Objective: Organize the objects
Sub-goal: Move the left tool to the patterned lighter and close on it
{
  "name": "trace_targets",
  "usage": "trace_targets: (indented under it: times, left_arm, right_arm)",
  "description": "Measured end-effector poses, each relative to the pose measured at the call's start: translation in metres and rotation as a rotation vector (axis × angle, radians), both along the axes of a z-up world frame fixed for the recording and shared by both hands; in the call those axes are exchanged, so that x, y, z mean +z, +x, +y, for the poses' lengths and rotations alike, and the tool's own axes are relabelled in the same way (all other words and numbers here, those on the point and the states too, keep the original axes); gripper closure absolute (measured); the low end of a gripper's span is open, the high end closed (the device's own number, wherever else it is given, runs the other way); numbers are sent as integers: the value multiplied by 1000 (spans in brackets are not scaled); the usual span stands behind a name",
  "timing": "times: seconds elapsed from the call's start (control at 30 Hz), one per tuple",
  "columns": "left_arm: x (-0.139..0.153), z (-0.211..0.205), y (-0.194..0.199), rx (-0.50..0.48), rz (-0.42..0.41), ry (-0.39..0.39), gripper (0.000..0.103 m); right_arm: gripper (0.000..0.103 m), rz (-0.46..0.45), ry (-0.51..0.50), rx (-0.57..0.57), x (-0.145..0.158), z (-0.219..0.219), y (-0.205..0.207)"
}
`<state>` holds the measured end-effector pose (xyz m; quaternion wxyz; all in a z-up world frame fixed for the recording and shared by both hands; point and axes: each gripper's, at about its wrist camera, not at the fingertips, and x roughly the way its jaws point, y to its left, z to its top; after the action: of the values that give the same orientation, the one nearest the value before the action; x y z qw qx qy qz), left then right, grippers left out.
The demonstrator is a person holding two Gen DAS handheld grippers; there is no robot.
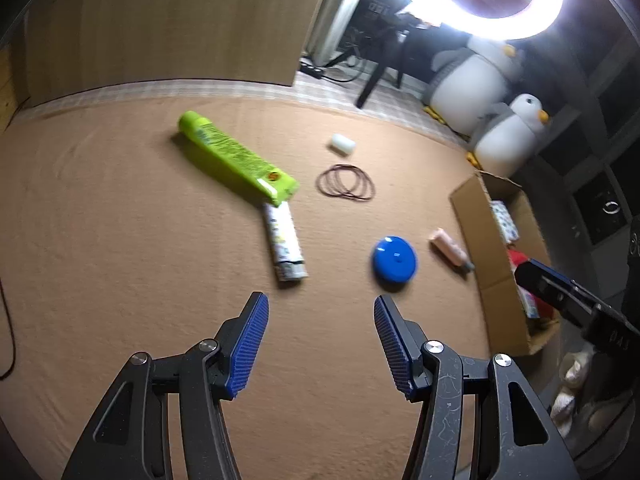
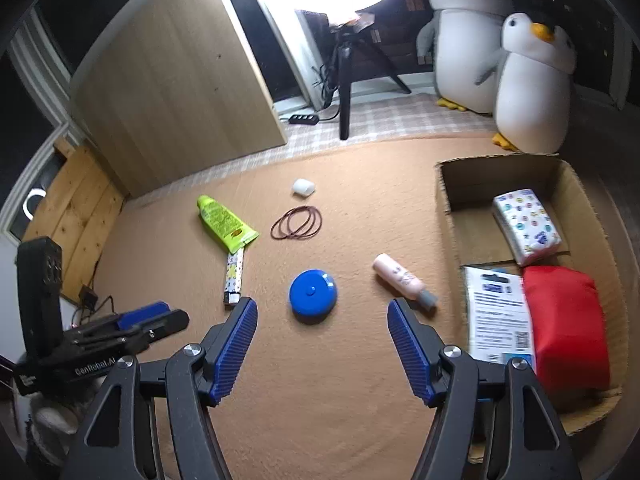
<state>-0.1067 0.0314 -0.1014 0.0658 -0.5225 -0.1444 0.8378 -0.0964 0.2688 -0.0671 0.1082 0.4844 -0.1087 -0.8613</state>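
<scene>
Reaching for the next toy, the right claw (image 2: 322,320), jaws apart, must drop onto the blue disc (image 2: 313,295) just ahead.

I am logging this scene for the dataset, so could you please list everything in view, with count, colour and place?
Cardboard box: one, brown, right side of mat.
Tissue pack: one, white patterned, in box.
Red pouch: one, in box.
Leaflet: one, white-blue, in box.
Pink bottle: one, lying beside box.
Blue disc: one, mat centre.
Hair ties: several, dark red, behind disc.
White case: one, far.
Green tube: one, left.
Patterned tube: one, white, touching green tube.
Penguin plushes: two, white-grey, behind box.
Left gripper: open.
Right gripper: open.
</scene>
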Motion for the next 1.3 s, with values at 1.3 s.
trace_targets:
  times: [1.3]
  left_arm:
    - [-71, 9, -83, 12, -123, -168, 78]
  right_arm:
    - [39, -196, 221, 127, -98, -59, -73]
